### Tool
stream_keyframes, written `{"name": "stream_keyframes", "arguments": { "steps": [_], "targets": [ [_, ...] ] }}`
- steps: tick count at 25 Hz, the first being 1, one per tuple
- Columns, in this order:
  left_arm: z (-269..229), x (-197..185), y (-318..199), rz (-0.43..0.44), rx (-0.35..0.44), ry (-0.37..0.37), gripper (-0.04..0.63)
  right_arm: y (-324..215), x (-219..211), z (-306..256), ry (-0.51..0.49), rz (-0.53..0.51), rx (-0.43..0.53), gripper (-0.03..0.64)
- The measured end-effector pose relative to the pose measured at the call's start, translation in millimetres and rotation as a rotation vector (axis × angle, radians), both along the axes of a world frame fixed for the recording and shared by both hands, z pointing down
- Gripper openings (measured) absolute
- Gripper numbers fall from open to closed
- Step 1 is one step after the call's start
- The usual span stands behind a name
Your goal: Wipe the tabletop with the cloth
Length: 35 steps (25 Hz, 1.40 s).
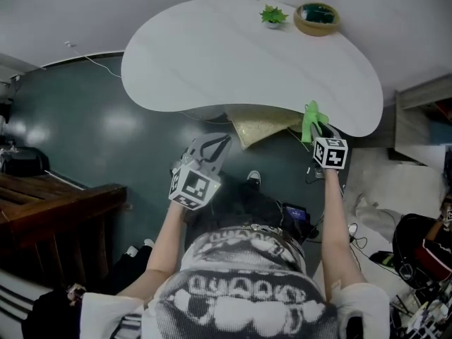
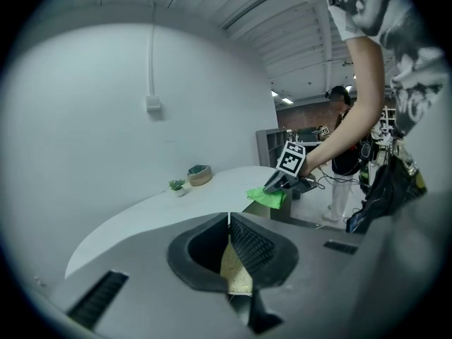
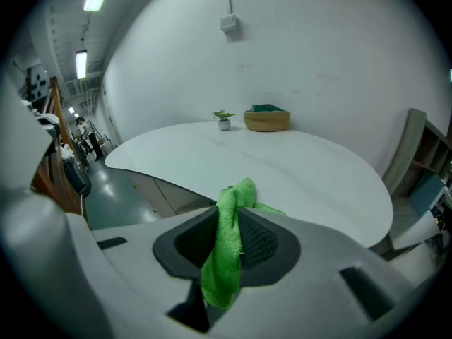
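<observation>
The white kidney-shaped table (image 1: 233, 55) lies ahead of me. My right gripper (image 1: 313, 124) hovers at its near right edge, shut on a bright green cloth (image 1: 310, 116). In the right gripper view the green cloth (image 3: 224, 260) hangs pinched between the jaws of the right gripper (image 3: 236, 214). My left gripper (image 1: 220, 145) is off the table's front edge, over the floor. Its jaws meet at the tip of the left gripper (image 2: 229, 221), with a yellowish cloth (image 2: 236, 270) pinched between them. That yellowish cloth (image 1: 265, 124) spreads under the table's edge. The left gripper view shows the right gripper (image 2: 279, 183) and the green cloth (image 2: 267, 198).
A small potted plant (image 1: 273, 15) and a round woven basket (image 1: 317, 18) stand at the table's far right. Dark wooden furniture (image 1: 56, 203) is at the left. Cables and gear (image 1: 417, 253) lie on the floor at the right. A grey shelf unit (image 3: 417, 168) stands beyond the table.
</observation>
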<state>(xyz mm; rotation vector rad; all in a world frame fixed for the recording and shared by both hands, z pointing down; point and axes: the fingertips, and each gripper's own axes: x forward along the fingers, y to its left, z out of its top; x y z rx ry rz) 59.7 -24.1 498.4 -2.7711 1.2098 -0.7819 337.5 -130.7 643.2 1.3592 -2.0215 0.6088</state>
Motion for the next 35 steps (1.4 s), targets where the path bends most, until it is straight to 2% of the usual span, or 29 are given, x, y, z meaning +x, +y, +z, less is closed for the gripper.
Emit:
{"name": "stream_keyframes", "arguments": {
  "steps": [6, 12, 25, 35],
  "targets": [
    [-4, 27, 19, -0.015, 0.012, -0.017, 0.008, 21, 65, 1, 0.007, 0.072, 0.006, 0.084],
    [-1, 47, 32, -0.042, -0.003, -0.026, 0.008, 29, 87, 6, -0.005, 0.06, 0.005, 0.084],
    [0, 78, 41, -0.035, -0.016, -0.056, 0.008, 40, 71, -18, -0.189, 0.053, 0.081, 0.084],
    [-4, 73, 60, -0.009, -0.023, -0.047, 0.008, 82, 21, -49, -0.278, 0.004, 0.107, 0.084]
  ]
}}
